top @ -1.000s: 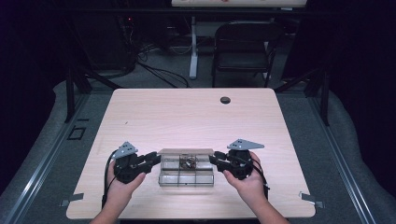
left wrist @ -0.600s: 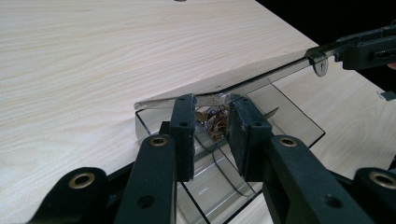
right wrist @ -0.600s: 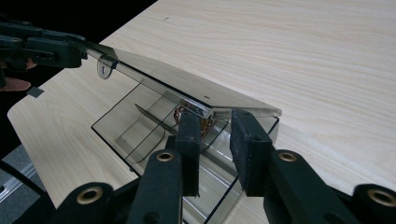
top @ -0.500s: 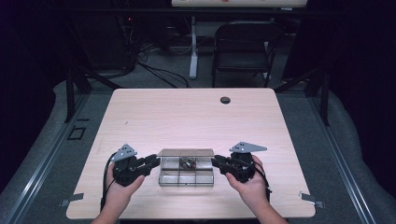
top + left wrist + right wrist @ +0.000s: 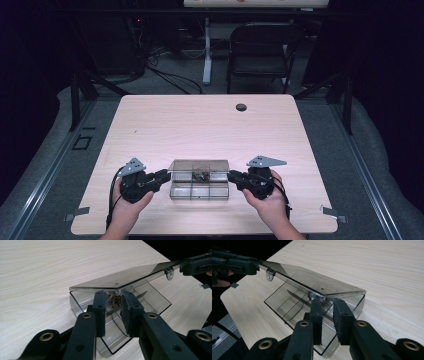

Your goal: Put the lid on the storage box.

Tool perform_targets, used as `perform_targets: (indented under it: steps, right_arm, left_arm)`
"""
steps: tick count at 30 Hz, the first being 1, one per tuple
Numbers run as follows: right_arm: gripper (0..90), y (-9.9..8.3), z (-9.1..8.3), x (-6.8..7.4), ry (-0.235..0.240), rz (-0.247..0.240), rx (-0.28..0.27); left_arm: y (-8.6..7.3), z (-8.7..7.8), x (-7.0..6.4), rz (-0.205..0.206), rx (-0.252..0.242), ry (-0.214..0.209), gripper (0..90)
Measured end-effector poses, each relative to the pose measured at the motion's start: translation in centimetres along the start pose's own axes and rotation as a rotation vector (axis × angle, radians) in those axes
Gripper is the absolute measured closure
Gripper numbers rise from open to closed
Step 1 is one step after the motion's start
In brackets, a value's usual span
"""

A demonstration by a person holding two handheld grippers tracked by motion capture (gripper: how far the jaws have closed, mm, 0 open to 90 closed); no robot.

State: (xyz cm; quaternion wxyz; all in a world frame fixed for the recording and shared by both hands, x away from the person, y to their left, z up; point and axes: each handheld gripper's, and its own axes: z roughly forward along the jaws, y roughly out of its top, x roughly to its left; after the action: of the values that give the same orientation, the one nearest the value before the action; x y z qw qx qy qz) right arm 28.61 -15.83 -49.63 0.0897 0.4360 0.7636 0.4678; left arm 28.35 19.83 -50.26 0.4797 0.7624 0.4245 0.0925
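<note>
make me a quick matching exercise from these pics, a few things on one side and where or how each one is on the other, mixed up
Things:
1. lid
2. clear plastic compartment box
3. left gripper
4. black round cap

Places or states:
A. at the box's left end
B. on the far part of the table, apart from the rest
C. raised at an angle over the compartments
D. on the near part of the table, between the two grippers

Pairs: 1-C, 2-D, 3-A, 4-B
</note>
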Motion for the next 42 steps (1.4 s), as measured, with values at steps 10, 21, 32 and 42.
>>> perform_targets:
  steps: [10, 21, 32, 42]
  right_arm:
    - [78.2, -0.6, -0.1, 0.1, 0.007, 0.004, 0.012]
    - [77.9, -1.0, -0.1, 0.2, 0.005, 0.001, 0.012]
    - [77.5, -1.5, -0.1, 0.3, 0.014, 0.008, 0.009]
    - [77.2, -2.0, 0.0, 0.3, 0.029, 0.012, 0.004]
  left_arm:
    - [-0.6, 0.0, -0.1, -0.005, 0.002, -0.006, 73.9]
    - [-1.1, -0.2, -0.2, -0.009, 0.0, -0.01, 74.0]
    - [-1.5, -0.2, -0.3, -0.006, 0.004, -0.009, 73.9]
    - [-1.8, -0.2, -0.4, -0.005, 0.008, -0.012, 73.9]
